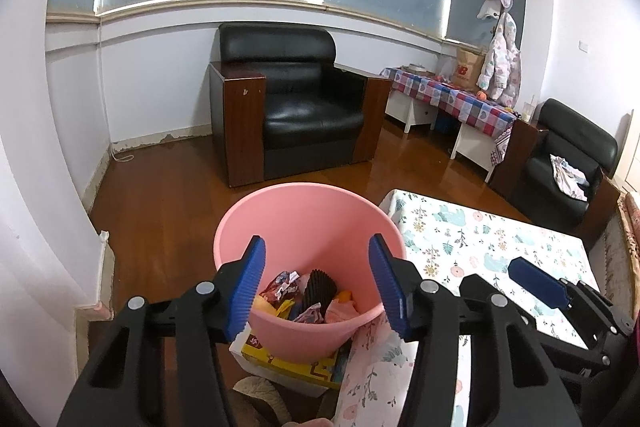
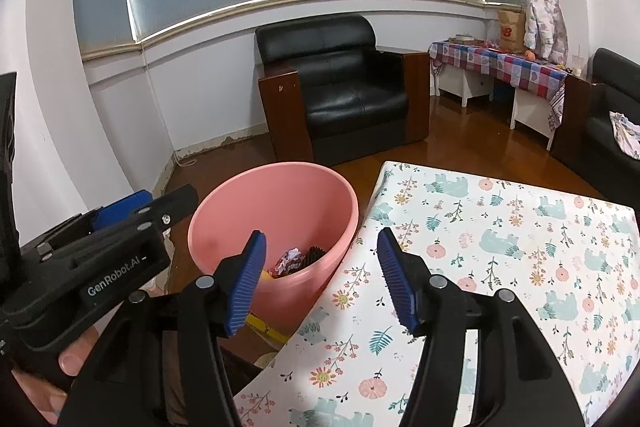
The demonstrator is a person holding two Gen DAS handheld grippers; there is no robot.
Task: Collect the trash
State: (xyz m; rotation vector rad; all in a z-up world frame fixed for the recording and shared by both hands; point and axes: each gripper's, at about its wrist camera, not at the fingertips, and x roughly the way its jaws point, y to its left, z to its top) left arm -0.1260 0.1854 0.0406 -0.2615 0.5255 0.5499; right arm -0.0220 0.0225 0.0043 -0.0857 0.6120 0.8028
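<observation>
On the left we see our left gripper point(image 1: 316, 283), its ribbed blue rubber pads on black plastic arms spread wide and holding nothing, poised above a round pink plastic bin point(image 1: 280, 223). The smooth, tapered bin stands on the glossy wooden floor point(image 1: 160, 187), just beside the table's near left corner. Inside it lies the trash point(image 1: 308, 297): crumpled printed wrappers, a ridged black piece and yellow scraps. A flat yellow box point(image 1: 288, 363) sits beneath the bin. Further right, our right gripper point(image 2: 318, 281) is likewise spread wide and empty, over the table's edge. The table point(image 2: 520, 227) wears a soft floral cloth with pale bears. Far behind stands a black leather armchair point(image 1: 296, 95).
</observation>
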